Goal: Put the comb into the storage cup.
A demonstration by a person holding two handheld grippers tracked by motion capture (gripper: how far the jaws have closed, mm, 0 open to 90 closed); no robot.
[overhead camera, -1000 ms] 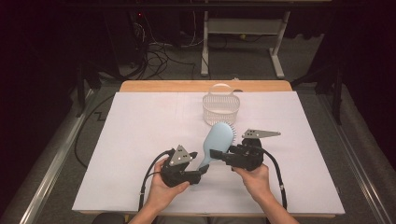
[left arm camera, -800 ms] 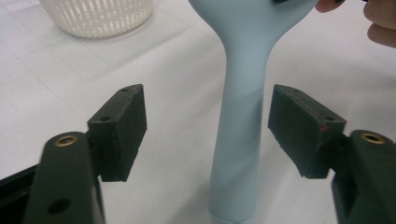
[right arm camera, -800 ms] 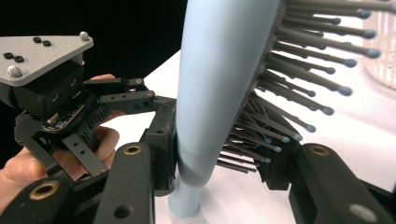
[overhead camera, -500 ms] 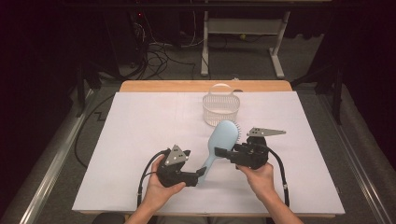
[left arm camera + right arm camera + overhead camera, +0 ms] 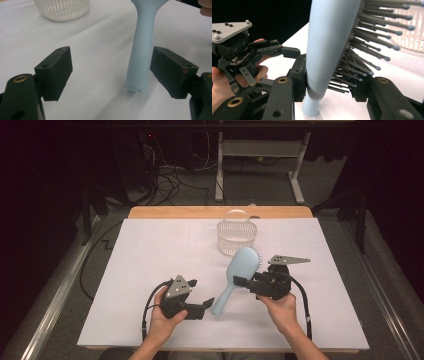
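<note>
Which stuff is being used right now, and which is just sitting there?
Being used: brush, right claw clamped on it, left claw open by its handle.
Just sitting: basket, white sheet, cables on the floor.

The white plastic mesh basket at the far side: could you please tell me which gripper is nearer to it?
Right. The right gripper, clamping the light blue hairbrush, sits just below the white plastic mesh basket; the left gripper is farther back, lower-left, open.

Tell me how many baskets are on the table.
1. The white basket stands near the table's far edge, just beyond the blue hairbrush head; its lower part also shows at the top of the left gripper view.
</note>
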